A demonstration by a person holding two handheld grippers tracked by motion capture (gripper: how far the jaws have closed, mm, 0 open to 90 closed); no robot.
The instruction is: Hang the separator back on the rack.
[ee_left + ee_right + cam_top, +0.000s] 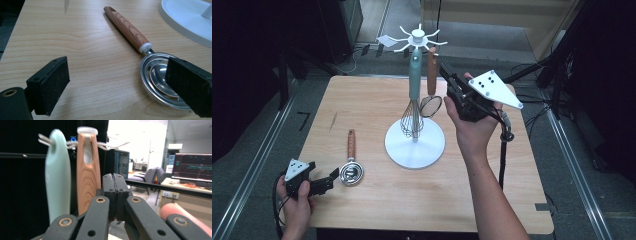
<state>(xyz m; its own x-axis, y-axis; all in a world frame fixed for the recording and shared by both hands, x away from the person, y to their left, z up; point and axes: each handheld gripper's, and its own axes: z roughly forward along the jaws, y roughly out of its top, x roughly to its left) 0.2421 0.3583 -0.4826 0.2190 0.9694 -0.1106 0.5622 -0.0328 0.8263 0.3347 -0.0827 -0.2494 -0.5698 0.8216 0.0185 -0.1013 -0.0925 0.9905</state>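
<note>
On the wooden table (377, 200) stands a white rack (414, 142), and a whisk (413, 107) and a wooden-handled strainer (431, 85) hang from it. The right gripper (446, 75) is just beside the strainer handle. The left gripper (328, 182) rests near a wooden-handled spoon (351, 162) that lies on the table.

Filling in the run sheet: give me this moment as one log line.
left gripper: open beside strainer spoon on table | right gripper: shut, empty, beside wooden handle hanging on rack

Grey floor (262, 165), bright office, lit monitor (192, 167).
</note>
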